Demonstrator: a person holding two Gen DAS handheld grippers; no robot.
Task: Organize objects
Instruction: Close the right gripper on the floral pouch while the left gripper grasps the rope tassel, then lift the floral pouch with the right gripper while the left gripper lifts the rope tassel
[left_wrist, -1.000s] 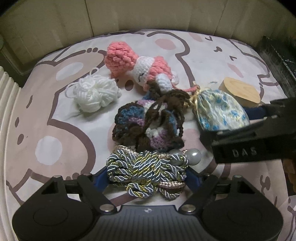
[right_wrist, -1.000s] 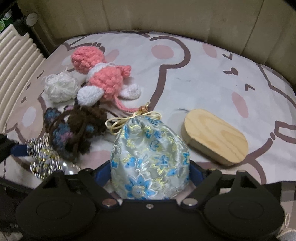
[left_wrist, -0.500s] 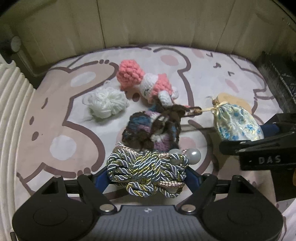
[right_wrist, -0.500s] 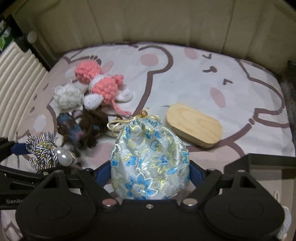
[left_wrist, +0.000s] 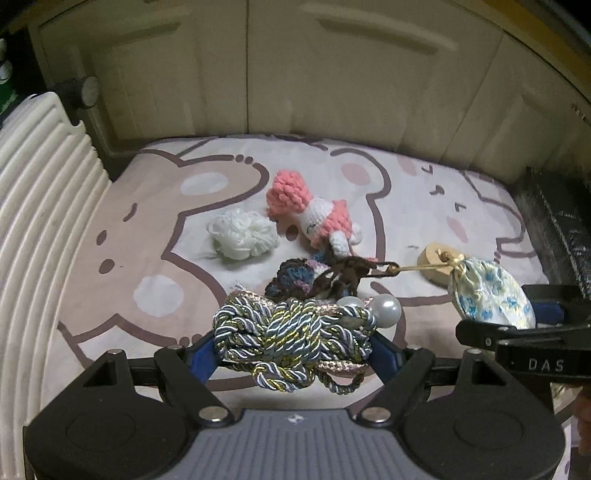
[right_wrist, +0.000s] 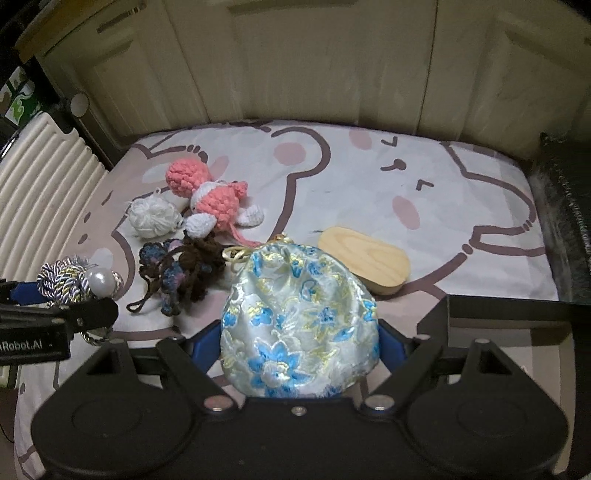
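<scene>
Pinching a knotted cord bundle (left_wrist: 291, 343) in my left gripper (left_wrist: 295, 347) and a brocade pouch (right_wrist: 299, 325) in my right gripper (right_wrist: 299, 354), I am holding both clear of the bear-print sheet (right_wrist: 369, 177). Both are looking soft, light and squashy, best gripped across the bulk. The pouch's gold drawstring (left_wrist: 417, 267) is appearing snagged on dark crochet (left_wrist: 317, 280); the pouch's contents are staying hidden.

Black tongs (left_wrist: 293, 341), blue finger pads (left_wrist: 201, 354), silver screws, grey ribbed housing, white "DAS" lettering
</scene>
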